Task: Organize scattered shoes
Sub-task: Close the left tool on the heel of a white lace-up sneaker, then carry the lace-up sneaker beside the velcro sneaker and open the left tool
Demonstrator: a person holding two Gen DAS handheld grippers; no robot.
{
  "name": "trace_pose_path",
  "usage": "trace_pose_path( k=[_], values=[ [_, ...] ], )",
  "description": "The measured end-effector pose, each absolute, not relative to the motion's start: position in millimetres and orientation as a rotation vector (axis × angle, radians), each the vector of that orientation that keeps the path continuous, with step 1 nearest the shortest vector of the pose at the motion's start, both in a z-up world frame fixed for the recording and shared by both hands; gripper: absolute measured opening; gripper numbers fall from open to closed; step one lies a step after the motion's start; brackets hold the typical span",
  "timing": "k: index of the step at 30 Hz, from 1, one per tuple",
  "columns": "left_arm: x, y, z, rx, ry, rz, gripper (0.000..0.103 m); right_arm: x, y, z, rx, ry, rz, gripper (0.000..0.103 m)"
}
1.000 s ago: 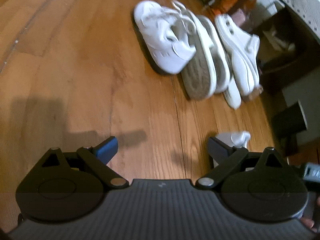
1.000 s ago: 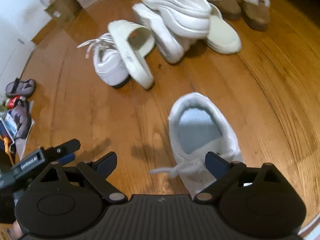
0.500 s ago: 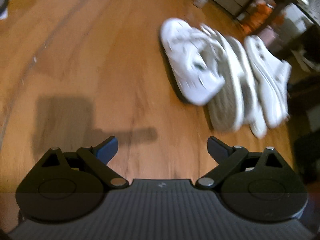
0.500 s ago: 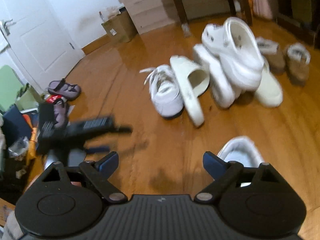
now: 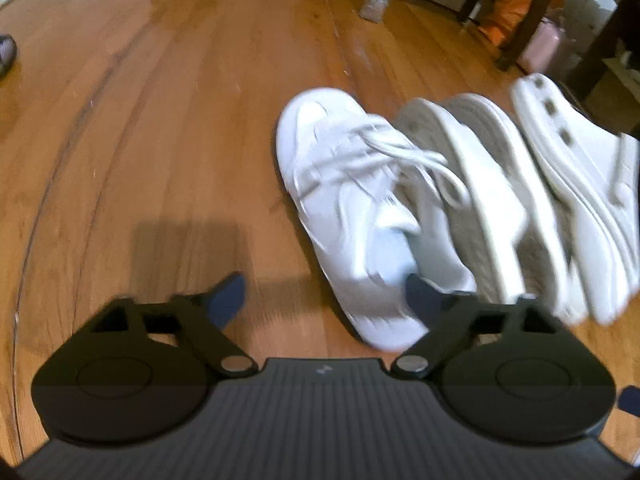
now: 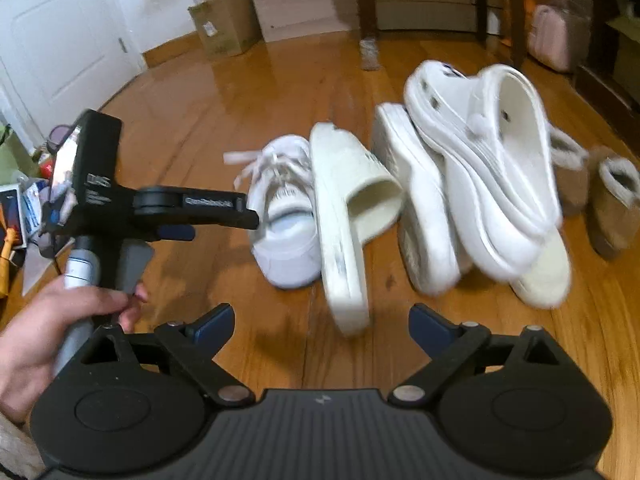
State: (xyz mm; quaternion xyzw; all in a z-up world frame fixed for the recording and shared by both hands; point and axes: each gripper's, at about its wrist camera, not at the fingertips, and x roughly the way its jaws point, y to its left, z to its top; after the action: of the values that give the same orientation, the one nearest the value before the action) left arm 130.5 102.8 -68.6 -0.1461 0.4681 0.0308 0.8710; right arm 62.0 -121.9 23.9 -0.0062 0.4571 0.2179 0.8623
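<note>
1. My left gripper hangs over the heel of the white sneaker; jaws opening, nothing pinched yet, one fingertip near the collar.
2. The sneaker lies on the wooden floor, touching the tipped cream slide beside it, at the left end of the pile.
3. My right gripper is spread and empty, short of the slide.
4. Judgement: straddle the heel collar only and close firmly; the loose laces could snag the slide when lifting.
5. The clogs look precariously stacked; avoid nudging them.
</note>
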Motion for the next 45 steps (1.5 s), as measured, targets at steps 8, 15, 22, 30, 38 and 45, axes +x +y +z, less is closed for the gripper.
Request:
trace_pose_path(
  k=[8, 15, 22, 30, 38, 45],
  values=[
    [158, 88, -90, -0.165, 0.992, 0.076, 0.089, 75, -112, 23, -0.023, 0.998, 0.458, 0.097],
    [159, 78, -98, -0.201, 0.989, 0.078, 0.038, 59, -128, 18, 0.073, 1.093, 0.469, 0.097],
    [163, 78, -97, -0.222, 1.018, 0.112, 0.034, 49, -138, 2, 0.170, 1.120, 0.438, 0.097],
    [117, 100, -80, -0.252, 0.975, 0.093, 0.021, 48, -130, -18, 0.173, 1.161, 0.396, 0.097],
    [7, 121, -58, -0.355, 0.950, 0.101, 0.021, -12, -134, -15, 0.241, 1.166, 0.556, 0.098],
    [-82, 124, -36, -0.437, 0.939, 0.131, 0.023, -78, -147, -16, 0.218, 1.132, 0.708, 0.098]
  ],
)
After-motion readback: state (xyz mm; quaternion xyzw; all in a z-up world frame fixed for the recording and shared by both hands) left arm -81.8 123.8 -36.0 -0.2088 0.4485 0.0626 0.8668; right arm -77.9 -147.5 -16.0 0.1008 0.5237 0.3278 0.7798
